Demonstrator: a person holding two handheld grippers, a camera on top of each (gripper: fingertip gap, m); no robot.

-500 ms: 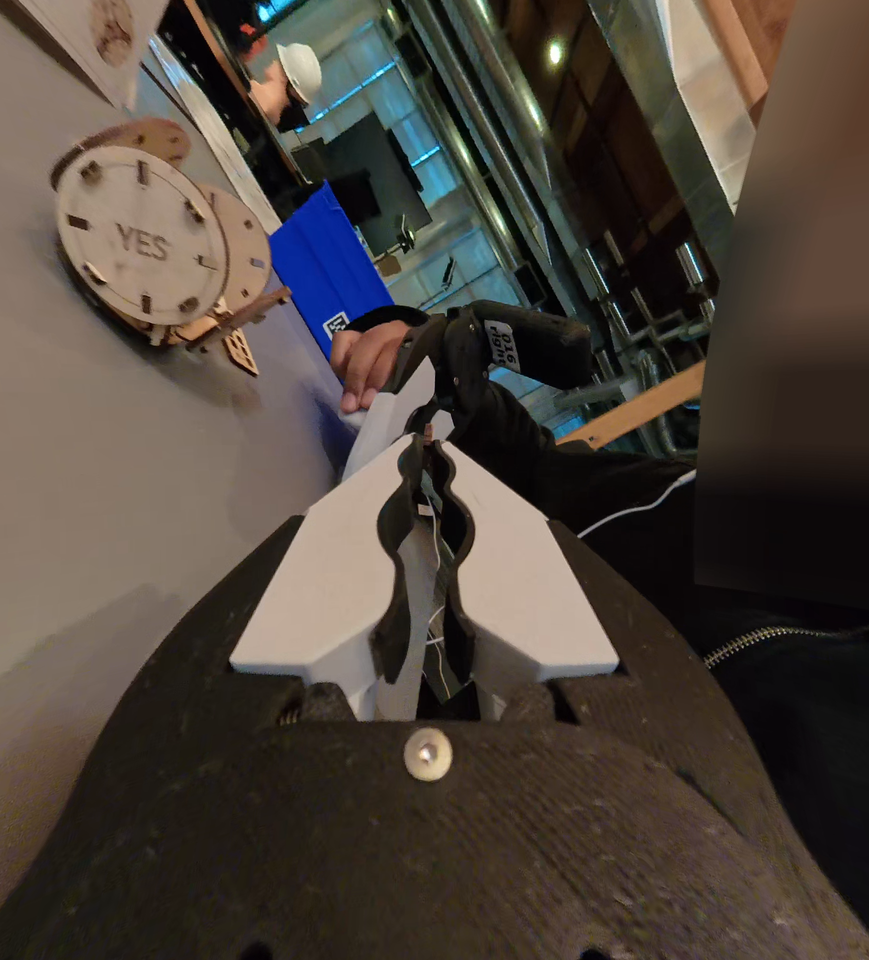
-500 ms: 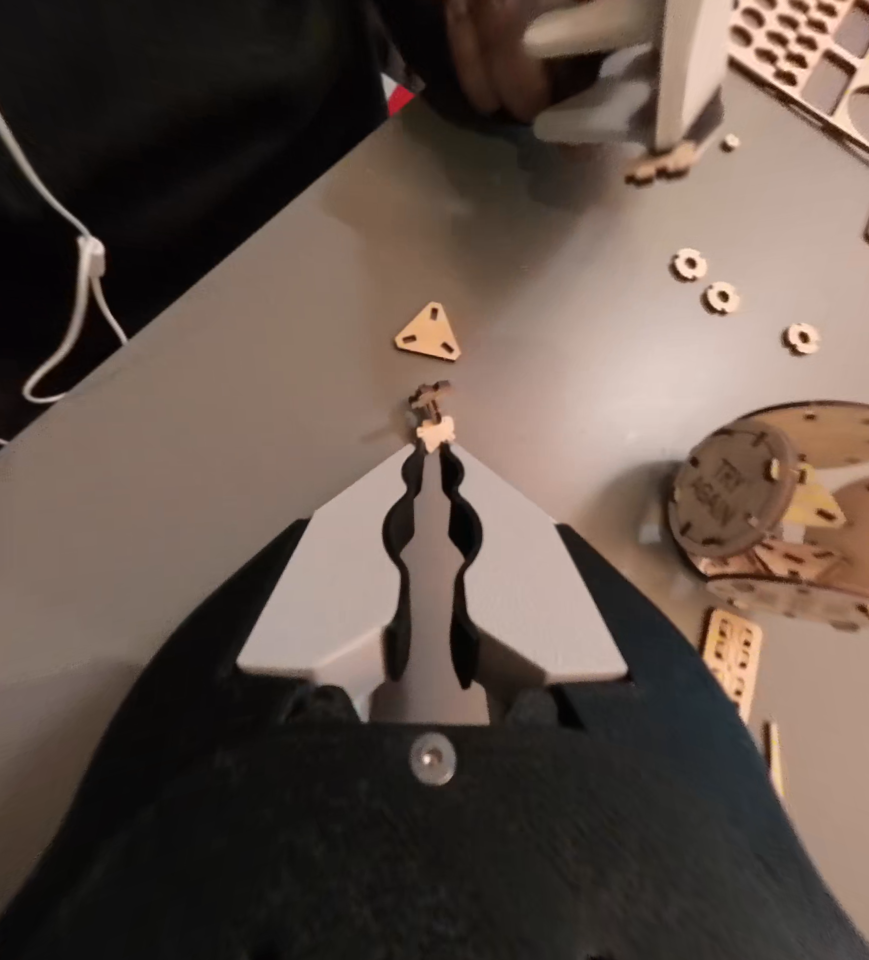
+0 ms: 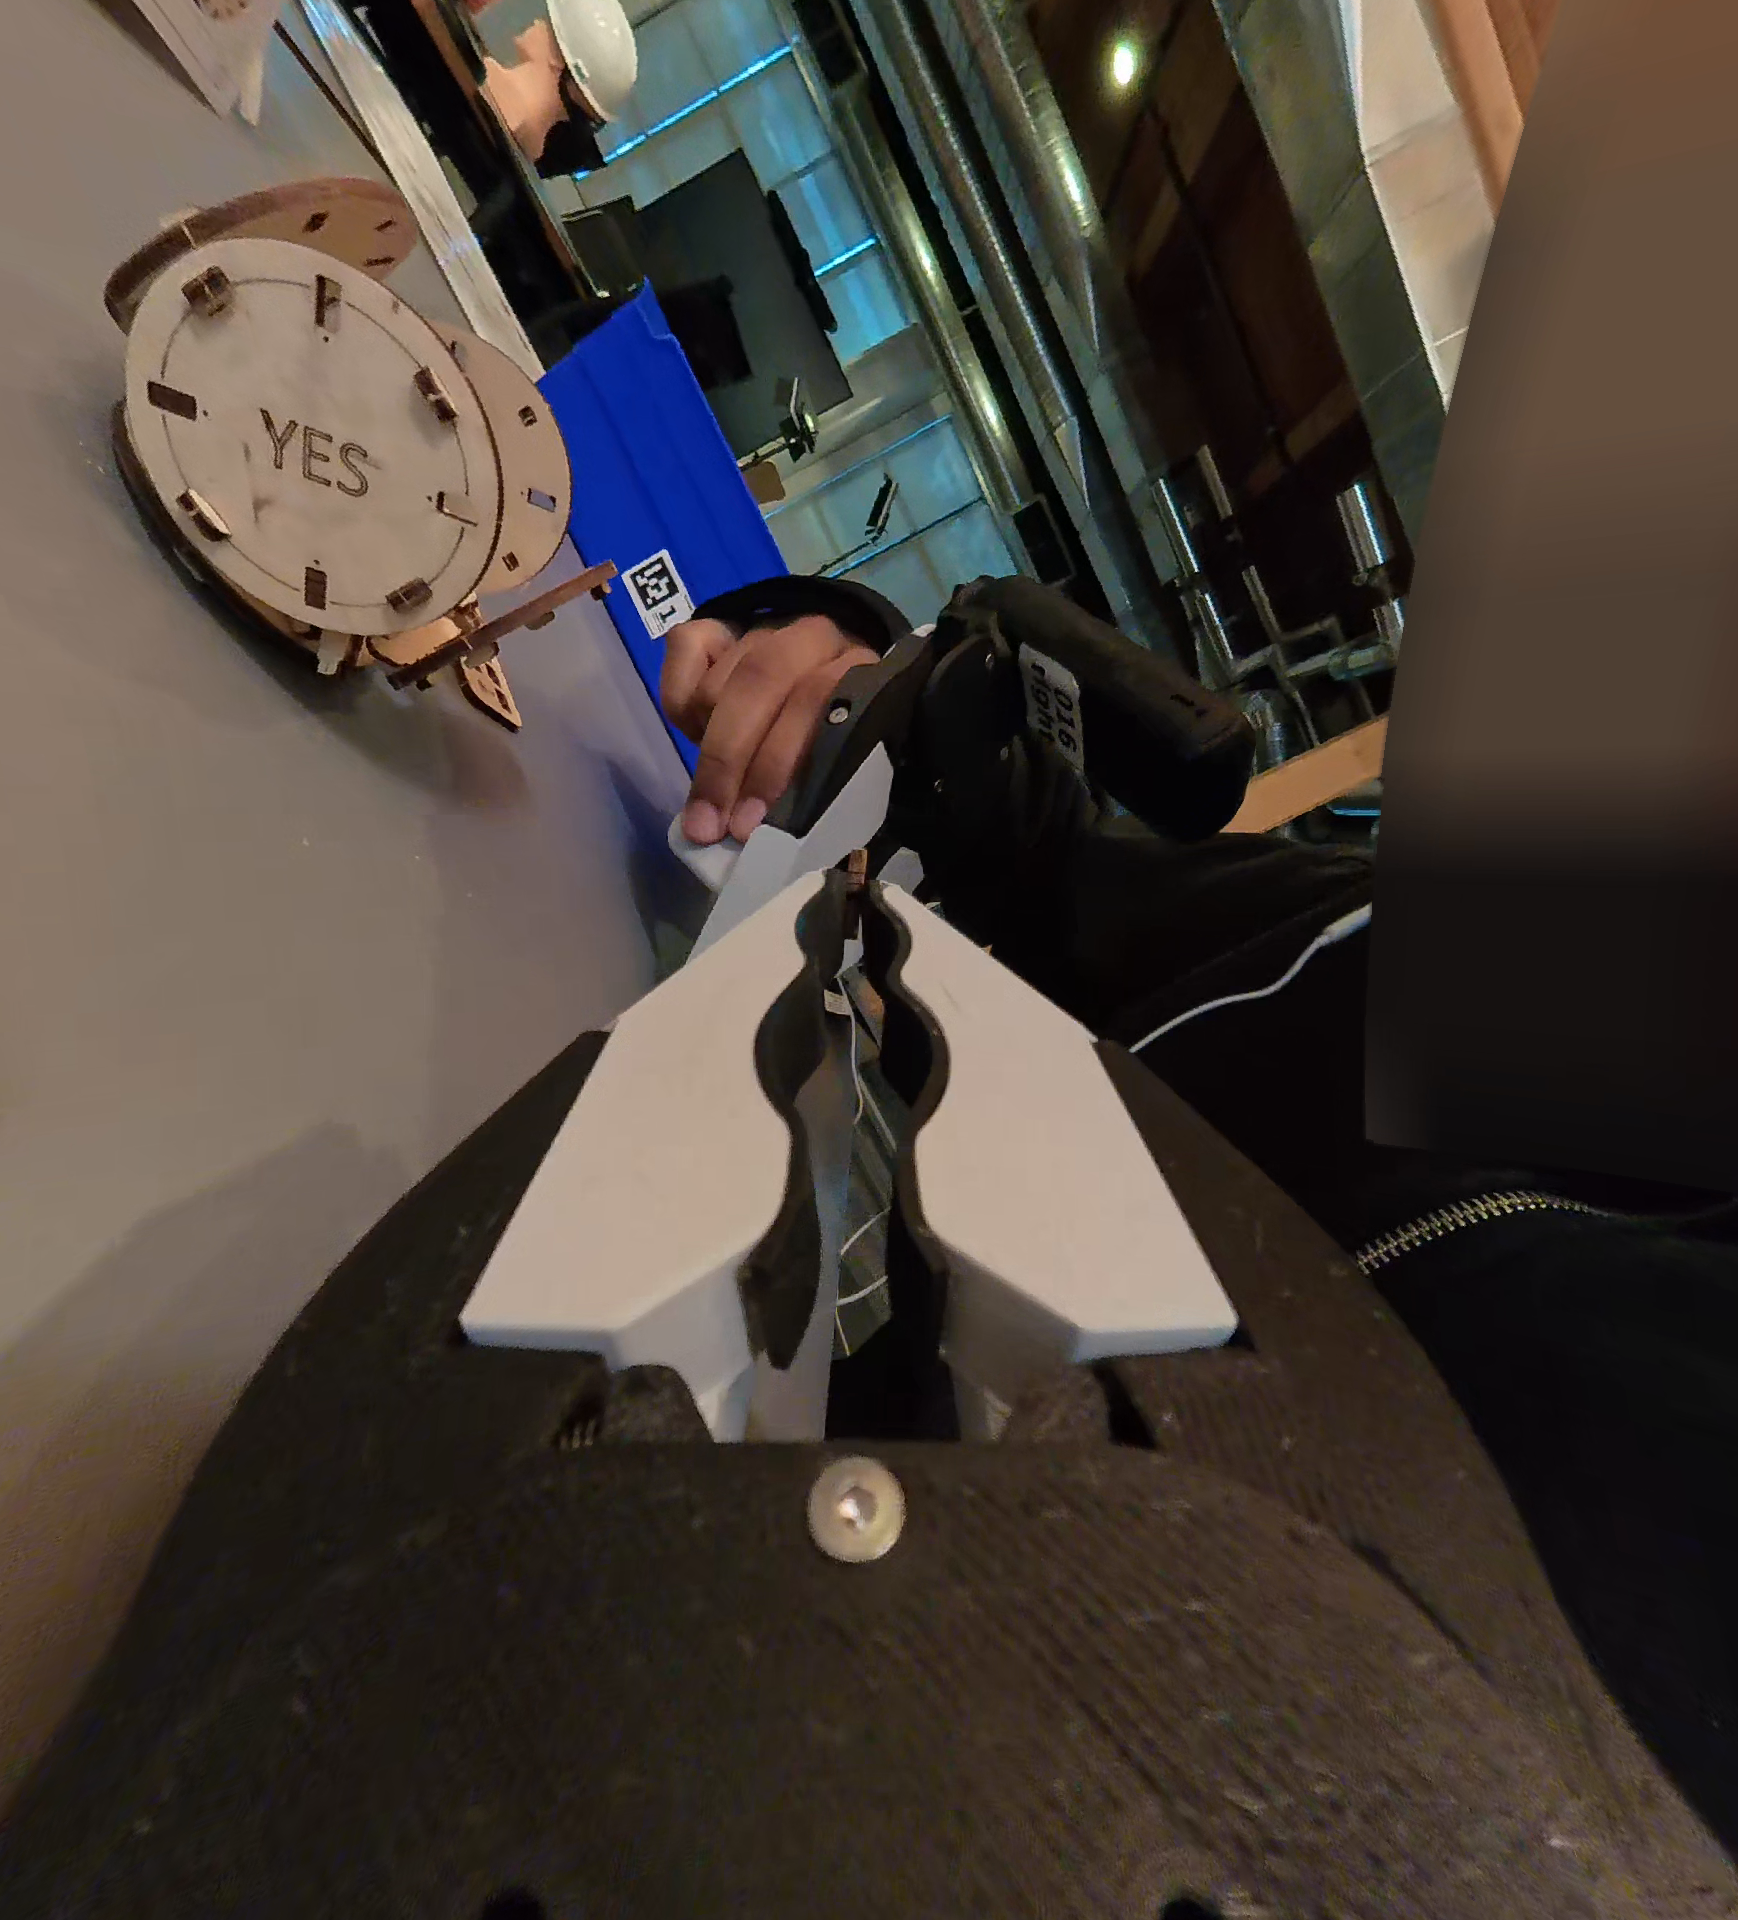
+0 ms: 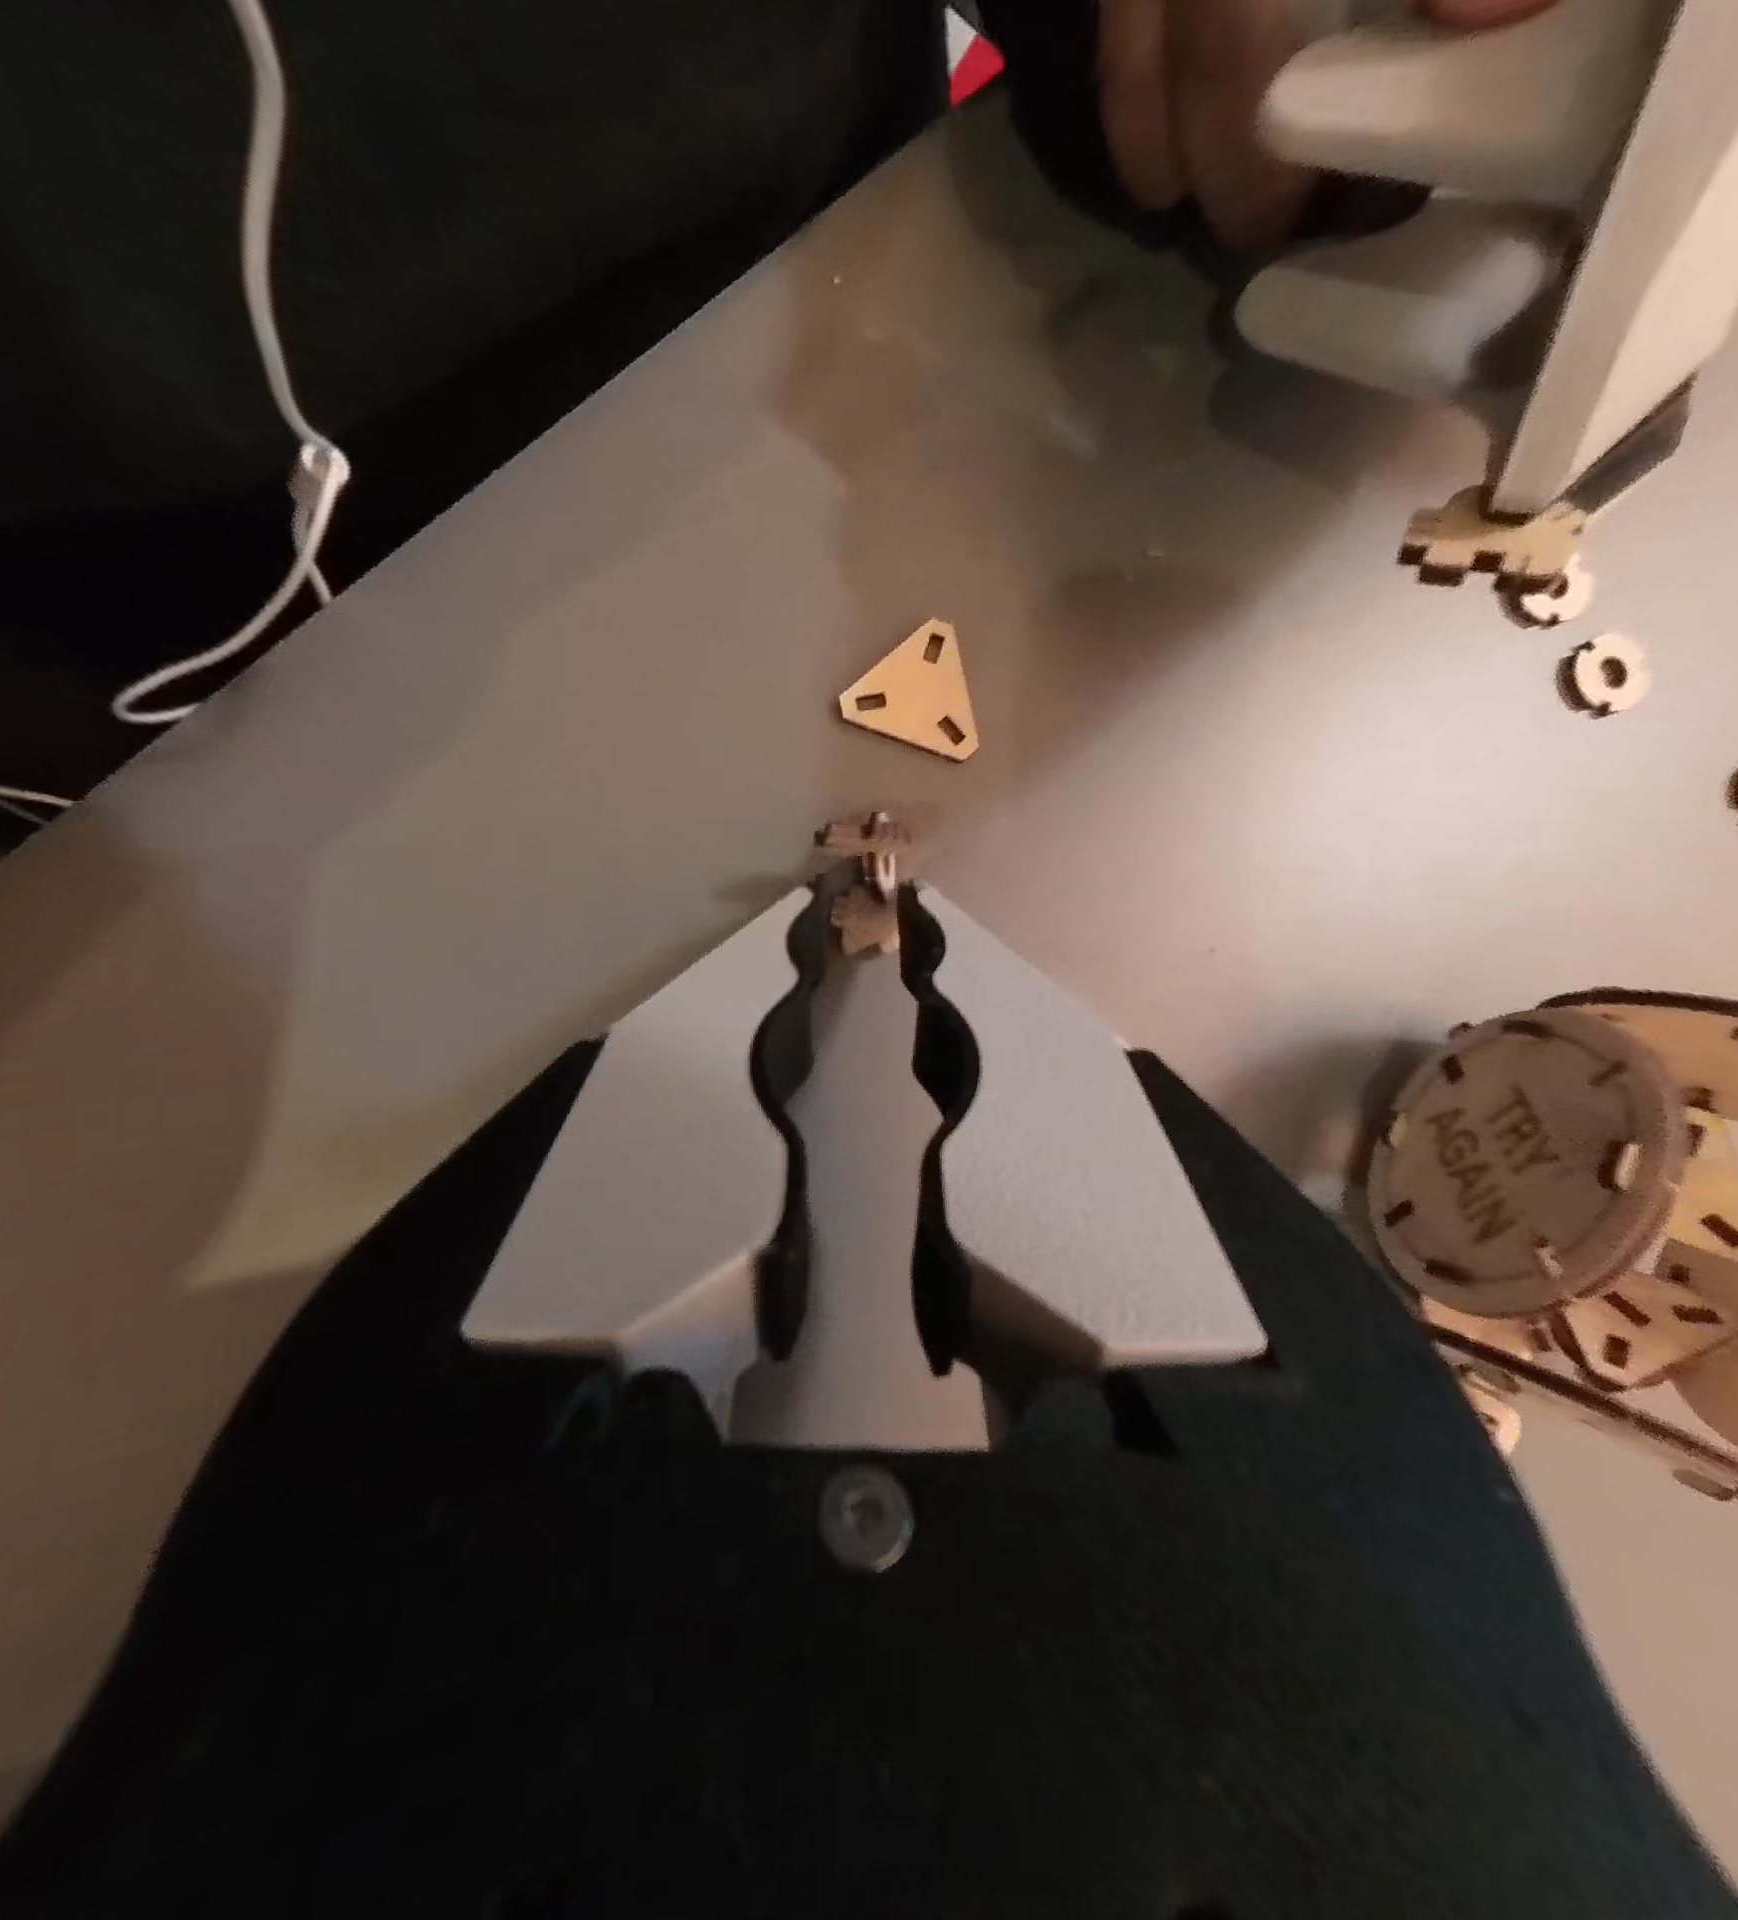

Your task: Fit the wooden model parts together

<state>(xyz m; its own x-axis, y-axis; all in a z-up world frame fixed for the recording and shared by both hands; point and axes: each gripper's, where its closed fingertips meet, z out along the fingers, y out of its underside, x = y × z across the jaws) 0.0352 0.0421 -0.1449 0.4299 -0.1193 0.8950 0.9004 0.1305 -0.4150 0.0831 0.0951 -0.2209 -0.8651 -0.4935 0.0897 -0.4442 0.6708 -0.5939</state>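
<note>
Left tongs (image 3: 852, 883) pinch a thin wooden piece (image 3: 854, 862); right tongs (image 4: 867, 902) grip a small toothed wooden part (image 4: 863, 920) at frame centre, above the grey desk (image 4: 532, 831).

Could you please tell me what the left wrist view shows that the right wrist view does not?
Only the left wrist view shows the blue bin, the room behind, and the left gripper pinching a thin wooden piece. Only the right wrist view shows the wooden triangle, three small wooden rings, and the right gripper with a small notched wooden piece between its fingertips. Both share the grey table and the wooden disc assembly.
</note>
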